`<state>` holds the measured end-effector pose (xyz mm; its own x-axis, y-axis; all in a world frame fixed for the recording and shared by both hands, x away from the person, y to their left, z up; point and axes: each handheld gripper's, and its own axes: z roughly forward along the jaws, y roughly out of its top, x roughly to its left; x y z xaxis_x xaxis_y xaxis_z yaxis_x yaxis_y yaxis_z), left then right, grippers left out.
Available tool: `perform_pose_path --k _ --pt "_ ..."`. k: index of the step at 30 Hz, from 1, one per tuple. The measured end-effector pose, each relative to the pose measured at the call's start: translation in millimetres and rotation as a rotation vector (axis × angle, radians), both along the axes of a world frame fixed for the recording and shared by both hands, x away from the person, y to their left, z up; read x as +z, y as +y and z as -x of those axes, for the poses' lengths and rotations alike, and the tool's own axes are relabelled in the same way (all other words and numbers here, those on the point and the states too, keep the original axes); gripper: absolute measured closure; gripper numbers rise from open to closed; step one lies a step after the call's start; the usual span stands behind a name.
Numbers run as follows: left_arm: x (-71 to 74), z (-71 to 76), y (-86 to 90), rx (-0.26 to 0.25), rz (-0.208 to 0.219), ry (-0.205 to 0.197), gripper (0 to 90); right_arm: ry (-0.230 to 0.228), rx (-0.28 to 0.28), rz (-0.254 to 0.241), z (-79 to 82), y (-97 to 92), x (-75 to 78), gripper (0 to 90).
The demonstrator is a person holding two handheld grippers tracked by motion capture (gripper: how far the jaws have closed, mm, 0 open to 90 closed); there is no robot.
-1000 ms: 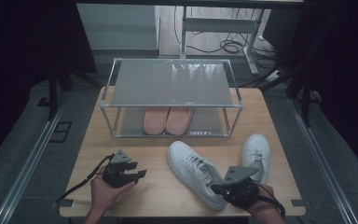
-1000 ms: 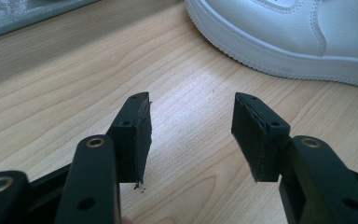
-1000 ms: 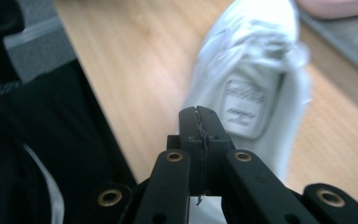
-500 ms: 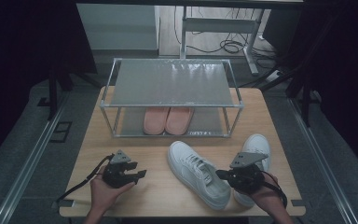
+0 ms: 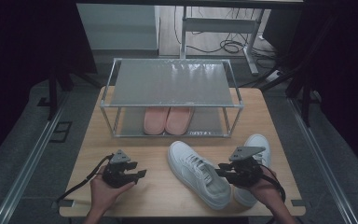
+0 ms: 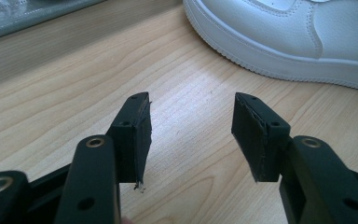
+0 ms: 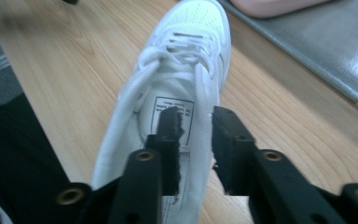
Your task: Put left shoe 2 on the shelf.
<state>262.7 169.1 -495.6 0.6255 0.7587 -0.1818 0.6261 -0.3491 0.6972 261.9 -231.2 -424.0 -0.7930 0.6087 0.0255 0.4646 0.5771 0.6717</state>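
Two white sneakers lie on the wooden table (image 5: 135, 149). One (image 5: 198, 172) lies slanted at the centre front, the other (image 5: 257, 144) to its right. My right gripper (image 5: 220, 171) hovers at the slanted sneaker's heel end. In the right gripper view its jaws (image 7: 196, 126) have just been opening; a small gap shows, with the sneaker's (image 7: 186, 46) collar edge in it and no pad pressing. My left gripper (image 5: 140, 173) is held at the front left, open over bare wood (image 6: 191, 126), and the sneaker's sole side (image 6: 298, 37) lies beyond it.
A metal two-tier rack (image 5: 172, 81) stands at the back of the table, with a pink pair of slippers (image 5: 168, 119) on its lower shelf. That shelf (image 7: 317, 46) and a pink toe (image 7: 270, 7) show in the right gripper view. Dark floor surrounds the table.
My right hand has shifted slightly rightward and away along the slanted sneaker's heel end. The left hand has kept still.
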Motion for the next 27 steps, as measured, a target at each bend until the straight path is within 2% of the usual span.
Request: perform_pose_path --k 7,12,18,27 --pt "-0.7 -0.1 -0.4 -0.004 -0.004 0.002 47.7 0.02 -0.019 0.034 -10.3 6.7 -10.1 59.7" --pt "-0.5 -0.1 -0.4 0.0 -0.001 0.001 47.7 0.026 -0.031 0.047 -16.7 13.4 -13.8 57.1" --pt "-0.4 0.0 -0.2 0.001 -0.002 0.0 47.7 0.041 -0.046 0.082 -27.2 27.5 -19.9 57.3" --pt "0.1 0.4 0.5 0.0 0.0 -0.004 47.6 0.061 -0.047 0.138 -32.7 42.7 -31.1 62.0"
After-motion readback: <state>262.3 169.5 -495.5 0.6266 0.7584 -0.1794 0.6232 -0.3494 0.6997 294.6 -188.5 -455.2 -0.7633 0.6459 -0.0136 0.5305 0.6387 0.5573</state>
